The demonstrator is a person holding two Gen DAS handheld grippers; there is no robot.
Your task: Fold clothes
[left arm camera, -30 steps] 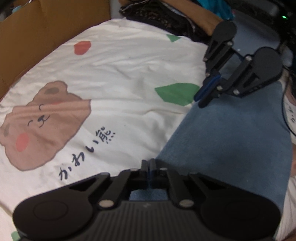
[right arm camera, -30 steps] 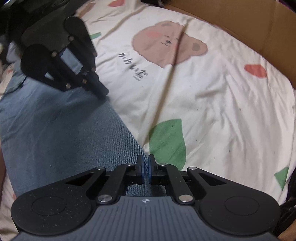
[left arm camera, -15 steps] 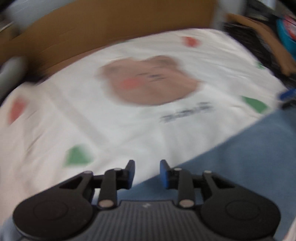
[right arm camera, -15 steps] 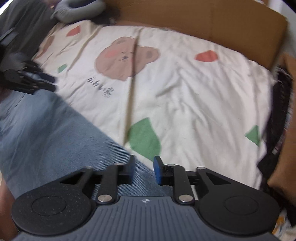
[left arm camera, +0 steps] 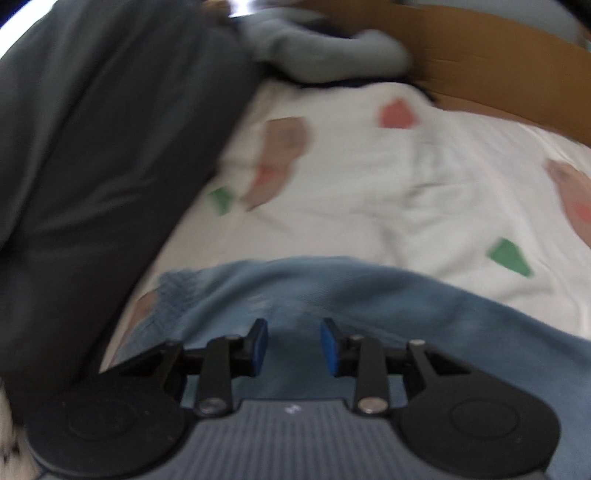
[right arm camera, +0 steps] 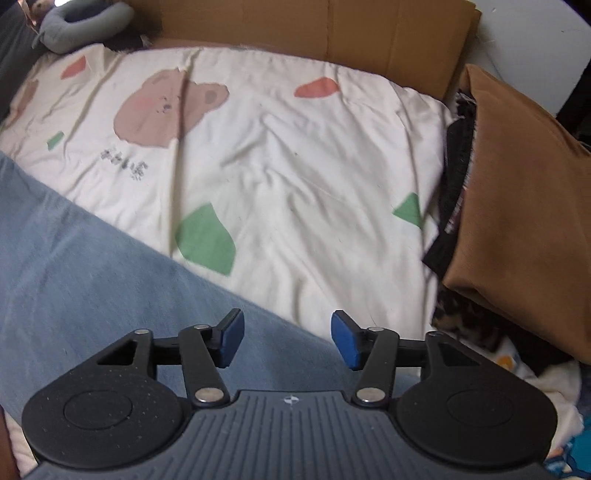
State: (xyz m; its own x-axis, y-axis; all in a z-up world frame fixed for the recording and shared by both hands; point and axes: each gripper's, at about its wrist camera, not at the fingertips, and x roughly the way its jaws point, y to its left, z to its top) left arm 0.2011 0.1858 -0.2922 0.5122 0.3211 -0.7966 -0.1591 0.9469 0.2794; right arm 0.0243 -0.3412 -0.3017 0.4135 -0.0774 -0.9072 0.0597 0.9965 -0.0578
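Along the bottom of the left wrist view, the left gripper [left arm camera: 293, 345] points down over the blue garment [left arm camera: 369, 306]. Its jaws have just been opening and stand narrowly apart; nothing is between the blue pads [left arm camera: 259, 345], and the cloth lies under and ahead of them, not pinched. The garment fills the lower centre and lower right of this frame, its upper edge running across mid-frame, with one corner at lower left. Left of it, a dark grey fabric mass [left arm camera: 92, 166] takes up the whole left side. Above the garment spreads the white bedsheet [left arm camera: 351, 177] with bear, red and green prints. A grey cushion [left arm camera: 325, 48] sits at the top centre and a cardboard panel [left arm camera: 498, 55] at the upper right. The frame is motion-blurred.

In the right wrist view, the blue garment [right arm camera: 92, 266] covers the left and lower centre, its edge running diagonally from mid-left down to just under the right gripper [right arm camera: 288, 338]. These jaws have just been opening too and stand wide, empty; the garment edge passes beneath the gap. The bedsheet [right arm camera: 314, 155] fills the centre, cardboard [right arm camera: 295, 26] the top, and a brown cushion [right arm camera: 517, 184] the right.
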